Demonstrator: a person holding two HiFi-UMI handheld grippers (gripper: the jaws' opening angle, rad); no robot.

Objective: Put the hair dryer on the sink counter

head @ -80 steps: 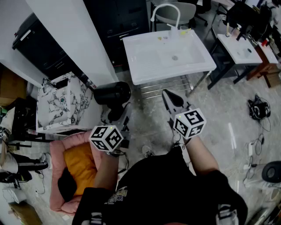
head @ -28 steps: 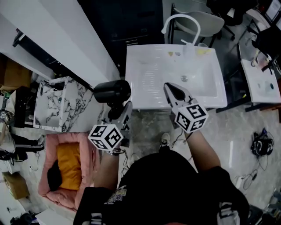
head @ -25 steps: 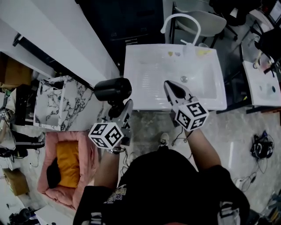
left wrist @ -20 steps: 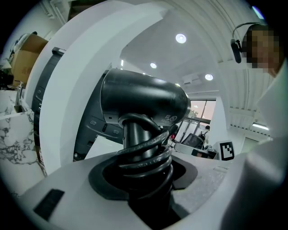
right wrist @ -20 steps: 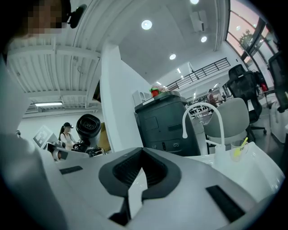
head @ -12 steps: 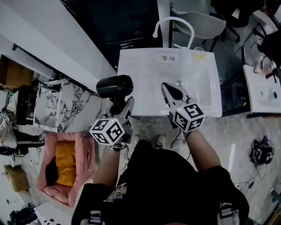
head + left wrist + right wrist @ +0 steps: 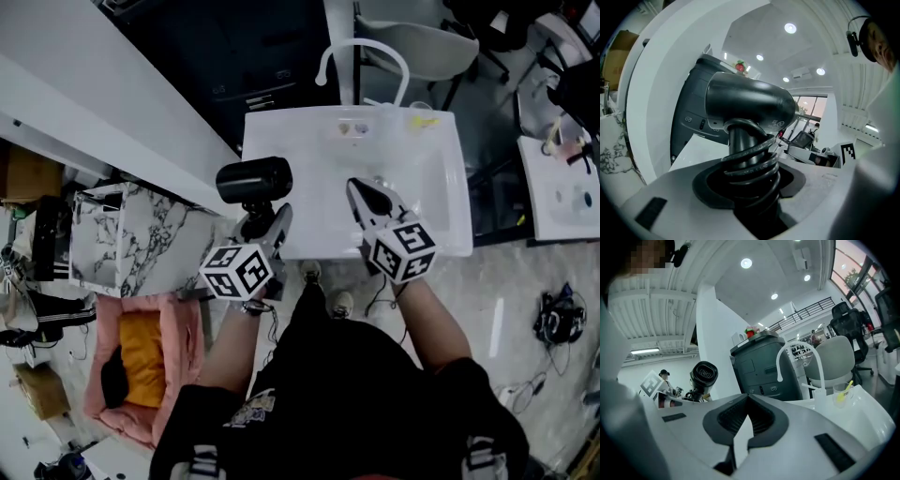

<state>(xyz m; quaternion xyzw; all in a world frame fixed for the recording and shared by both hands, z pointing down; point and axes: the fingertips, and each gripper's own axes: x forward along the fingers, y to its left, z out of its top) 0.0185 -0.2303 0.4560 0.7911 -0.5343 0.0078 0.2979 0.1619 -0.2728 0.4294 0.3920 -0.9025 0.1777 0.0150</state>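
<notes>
Dryer: the black dryer is held up in the air at the sink's left front corner. In the head view its barrel lies crosswise and its right end overlaps the sink's left edge. It does not rest on the counter.
Barrel ends: a round grilled end faces the right tongs, as the right gripper view shows. The other end points away from the sink.
Handle: it runs down from the barrel into the left tongs, with the cord wound round it in several coils.
Left tongs: the left tongs stand just outside the sink's left front corner. They are clamped on the coiled handle, the jaws spread wide around it and the barrel directly above them.
Left cube: the marker cube sits behind the jaws, off the sink's front left.
Right tongs: the right tongs reach over the sink's front rim, tips above the basin. Their jaws are drawn together at the tips and nothing is between them.
Gap between tongs: the dryer is to the left of the right tongs, apart from them, with the sink's left half between.
Faucet: a white arched faucet rises at the back of the sink.
Cup: a clear cup with something yellow in it stands at the sink's back right, beside the faucet.
Cabinet: a dark grey cabinet stands behind the sink's left side.
Floor left of sink: a marble-patterned box and, nearer the person, a pink bed.
</notes>
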